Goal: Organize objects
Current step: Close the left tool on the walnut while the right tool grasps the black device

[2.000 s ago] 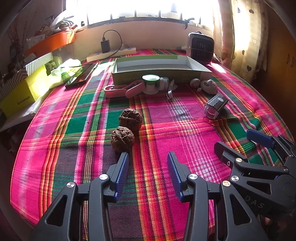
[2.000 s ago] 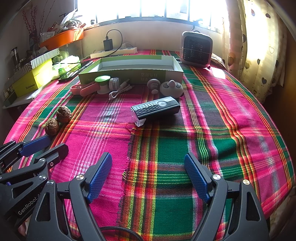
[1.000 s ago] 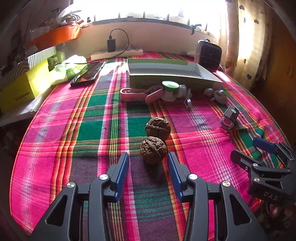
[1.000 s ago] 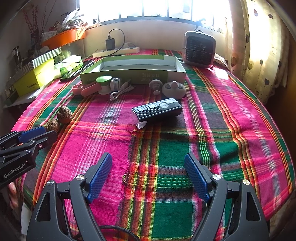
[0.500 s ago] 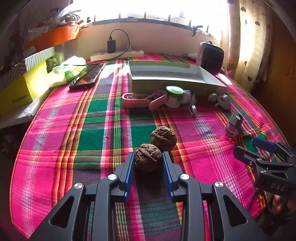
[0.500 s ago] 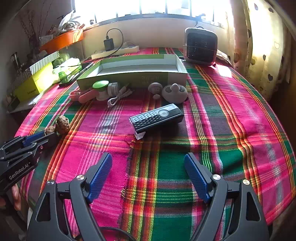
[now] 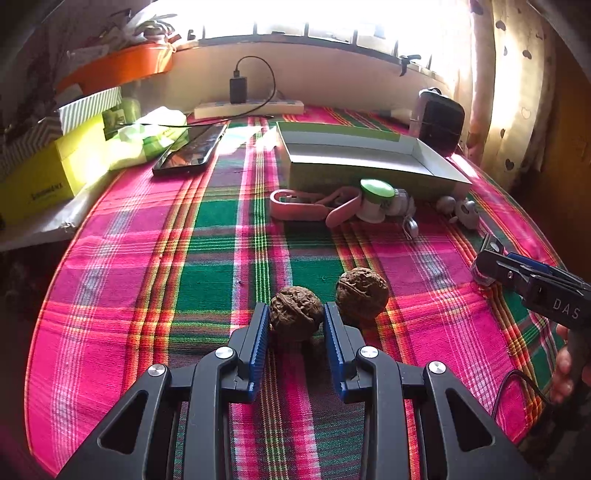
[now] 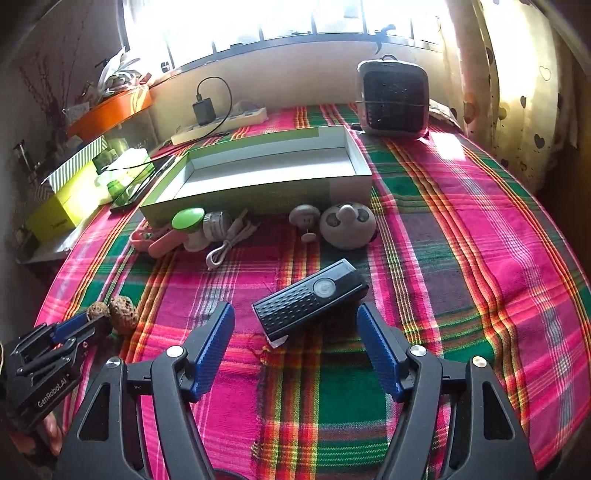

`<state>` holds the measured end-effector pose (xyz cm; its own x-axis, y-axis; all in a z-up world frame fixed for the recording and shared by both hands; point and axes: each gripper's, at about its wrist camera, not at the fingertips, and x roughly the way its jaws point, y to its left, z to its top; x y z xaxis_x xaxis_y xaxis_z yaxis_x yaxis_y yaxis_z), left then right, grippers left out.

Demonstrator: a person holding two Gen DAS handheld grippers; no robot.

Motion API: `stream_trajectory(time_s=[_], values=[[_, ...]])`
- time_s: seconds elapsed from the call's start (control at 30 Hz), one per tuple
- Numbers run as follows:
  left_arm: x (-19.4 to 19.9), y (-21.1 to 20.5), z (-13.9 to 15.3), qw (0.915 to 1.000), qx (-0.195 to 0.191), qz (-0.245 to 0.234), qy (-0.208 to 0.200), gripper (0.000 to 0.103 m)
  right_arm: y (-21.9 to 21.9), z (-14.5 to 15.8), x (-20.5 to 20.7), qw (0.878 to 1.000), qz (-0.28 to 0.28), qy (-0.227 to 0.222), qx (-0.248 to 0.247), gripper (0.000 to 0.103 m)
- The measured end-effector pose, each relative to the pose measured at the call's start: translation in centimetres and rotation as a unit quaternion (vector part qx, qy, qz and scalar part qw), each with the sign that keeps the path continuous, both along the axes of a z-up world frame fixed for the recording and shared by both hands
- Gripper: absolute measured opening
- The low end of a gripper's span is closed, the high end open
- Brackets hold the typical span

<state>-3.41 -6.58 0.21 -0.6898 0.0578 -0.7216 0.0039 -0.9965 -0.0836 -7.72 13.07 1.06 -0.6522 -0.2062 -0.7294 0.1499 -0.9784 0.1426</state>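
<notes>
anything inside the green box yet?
Nothing visible: the green box shows a bare white floor in the right wrist view. Its near wall hides a strip of that floor along the front.

Black device [image 7: 484,266] mostly behind right gripper [image 7: 517,264]

Strong daylight pours in through the window [image 8: 280,22] at the far side, blown out to pure white in both views. Below it the wall [image 7: 314,81] lies in shade. Sun patches glare on the cloth [image 8: 443,147] near the window and glow through the curtain [image 8: 517,92]. Nearer parts look dimmer but sharp. Fisheye bending curves the edges, and the corners darken.
</notes>
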Motion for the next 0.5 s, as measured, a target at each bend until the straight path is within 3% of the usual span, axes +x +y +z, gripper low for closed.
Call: stream_trajectory(time_s=[0.27,0.5], values=[[-0.6,-0.5,-0.1,1.0000,-0.002,0.002,0.000,0.028,-0.7,-0.4,-1.6,1.000,0.006,-0.012,0.001,0.056],[-0.9,-0.5,-0.2,1.0000,-0.004,0.001,0.001,0.028,-1.4,-0.8,-2.0,0.999,0.019,-0.012,0.030,0.047]])
